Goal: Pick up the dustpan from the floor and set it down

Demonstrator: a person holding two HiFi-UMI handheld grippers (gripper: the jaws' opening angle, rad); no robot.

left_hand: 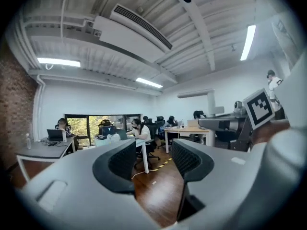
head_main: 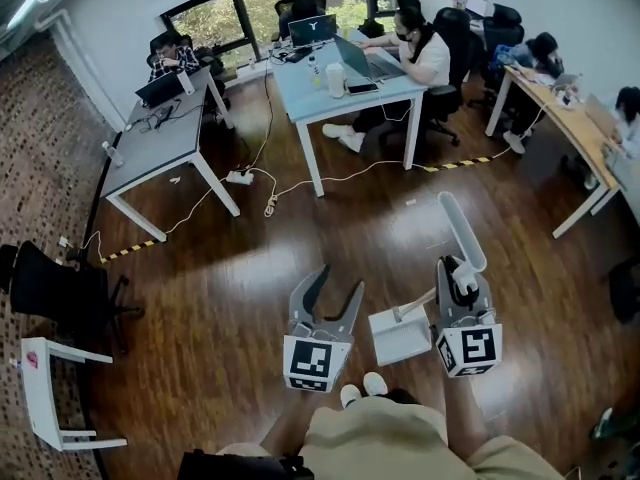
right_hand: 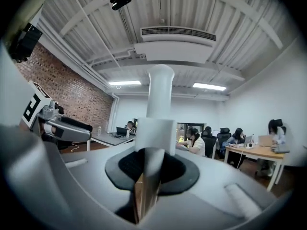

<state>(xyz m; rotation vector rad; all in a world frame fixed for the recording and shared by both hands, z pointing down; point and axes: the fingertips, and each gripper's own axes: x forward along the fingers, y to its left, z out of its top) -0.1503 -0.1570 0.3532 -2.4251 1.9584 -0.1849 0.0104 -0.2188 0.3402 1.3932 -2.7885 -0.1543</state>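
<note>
The white dustpan (head_main: 398,338) hangs low over the wooden floor just ahead of the person's shoes. Its long white handle (head_main: 462,230) rises through my right gripper (head_main: 462,276), which is shut on it. In the right gripper view the handle (right_hand: 159,97) stands upright between the dark pads (right_hand: 125,166) of that gripper (right_hand: 152,166). Whether the pan touches the floor I cannot tell. My left gripper (head_main: 338,280) is held to the left of the pan. In the left gripper view this gripper (left_hand: 154,162) has its jaws a little apart, with only floor between them.
Several desks stand ahead: a grey one (head_main: 155,148), a blue one (head_main: 340,93) and a wooden one (head_main: 575,133), with people seated at them. Cables and a power strip (head_main: 240,177) trail over the floor. A black chair (head_main: 55,288) and a white stool (head_main: 45,388) are at the left.
</note>
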